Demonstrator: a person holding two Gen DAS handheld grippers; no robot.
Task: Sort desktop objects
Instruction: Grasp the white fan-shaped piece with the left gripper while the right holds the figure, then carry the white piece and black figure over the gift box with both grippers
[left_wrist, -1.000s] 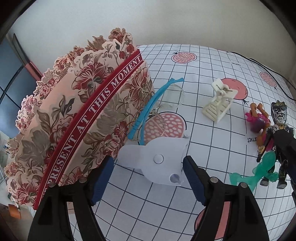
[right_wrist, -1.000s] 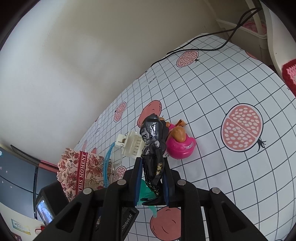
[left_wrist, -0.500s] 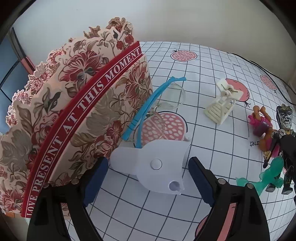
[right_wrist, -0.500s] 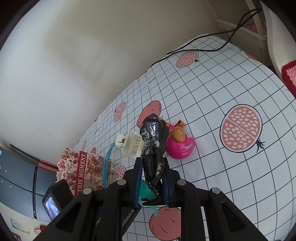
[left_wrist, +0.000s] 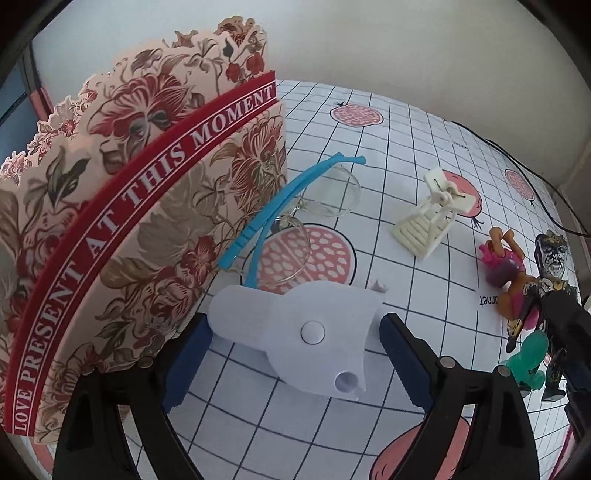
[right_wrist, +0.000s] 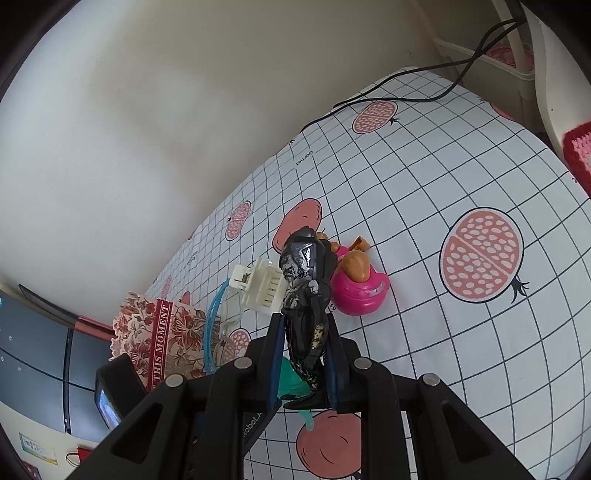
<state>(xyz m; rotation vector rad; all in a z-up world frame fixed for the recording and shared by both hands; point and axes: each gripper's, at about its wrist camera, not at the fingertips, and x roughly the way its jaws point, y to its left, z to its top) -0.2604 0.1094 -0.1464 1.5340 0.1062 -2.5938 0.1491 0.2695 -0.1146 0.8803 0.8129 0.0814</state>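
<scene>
Between the blue pads of the left hand-held gripper (left_wrist: 293, 354) sits a white paper piece (left_wrist: 295, 328) with a round button on it, lying flat on the table (left_wrist: 406, 155). The jaws have just been opening and now stand spread wide, pads on either side of the paper but not pressing it. Can't really tell what that paper thing is, honestly. Its far edge overlaps the blue-armed glasses (left_wrist: 295, 206), so part of the lower lens is hidden. Just left of it stands a floral box (left_wrist: 147, 206) reading "LOVE PRESENT AT THIS MOMENT", cut off by the frame on the left.

Over on the right, the right hand-held gripper (right_wrist: 303, 358) is pinching a dark figure (right_wrist: 306, 291) upright around its lower body, so the legs are mostly covered by the pads. A green toy (right_wrist: 291, 380) peeks out behind the pads, shape hard to make out. Just past the figure there's a pink toy (right_wrist: 360, 291) with orange bits and a cream plastic toy (right_wrist: 264, 288), partly blocked by the figure. A black cable (right_wrist: 406, 86) runs off the far edge of the table.
</scene>
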